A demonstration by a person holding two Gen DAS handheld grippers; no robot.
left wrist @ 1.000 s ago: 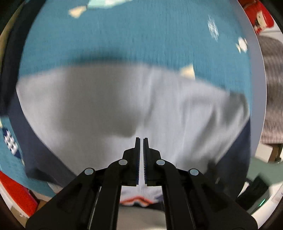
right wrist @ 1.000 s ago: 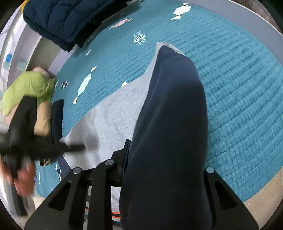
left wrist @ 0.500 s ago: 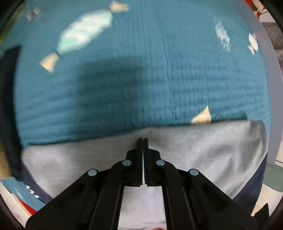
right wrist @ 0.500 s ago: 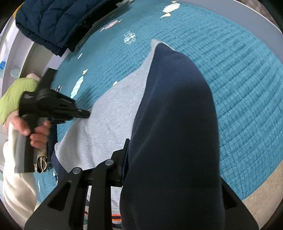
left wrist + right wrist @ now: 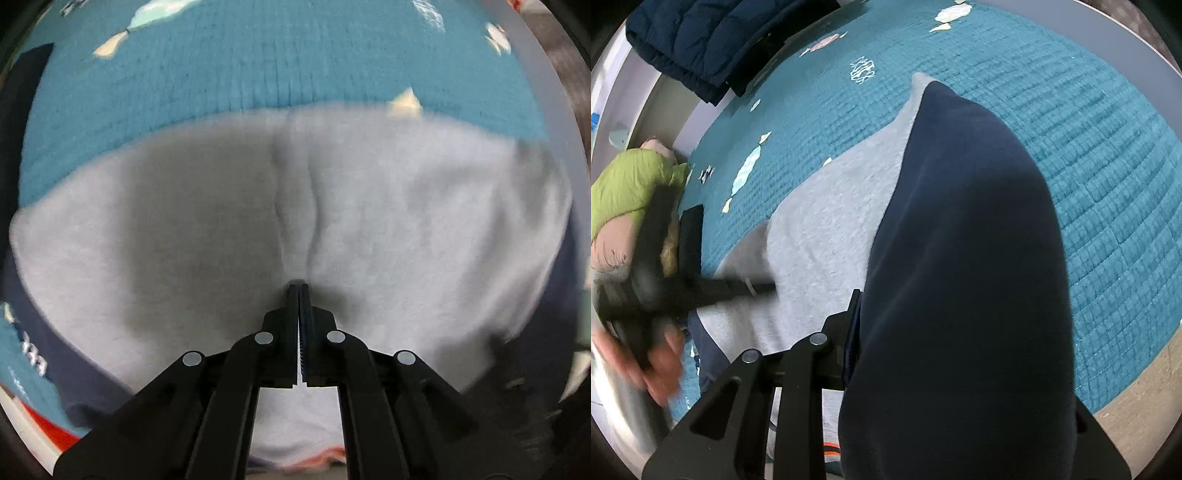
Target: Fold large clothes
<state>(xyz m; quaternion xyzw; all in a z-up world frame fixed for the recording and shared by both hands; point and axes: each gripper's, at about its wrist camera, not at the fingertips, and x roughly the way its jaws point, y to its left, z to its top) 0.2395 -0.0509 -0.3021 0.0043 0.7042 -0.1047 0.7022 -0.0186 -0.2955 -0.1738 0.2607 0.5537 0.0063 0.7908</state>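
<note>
Gripping a navy sleeve (image 5: 960, 277) in the right tongs (image 5: 857, 332), its length running straight ahead over the grey sweatshirt (image 5: 369, 221). Pressing clenched, empty left tongs (image 5: 298, 291) down onto the grey cloth. Beyond, lying on the teal quilt (image 5: 1071, 110), a folded navy jacket (image 5: 709, 40).

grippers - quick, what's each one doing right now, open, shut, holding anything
Left hand-held gripper: shut, tips pressed on the grey fabric, nothing between the jaws.
Right hand-held gripper: shut on the navy sleeve, holding it up.
</note>
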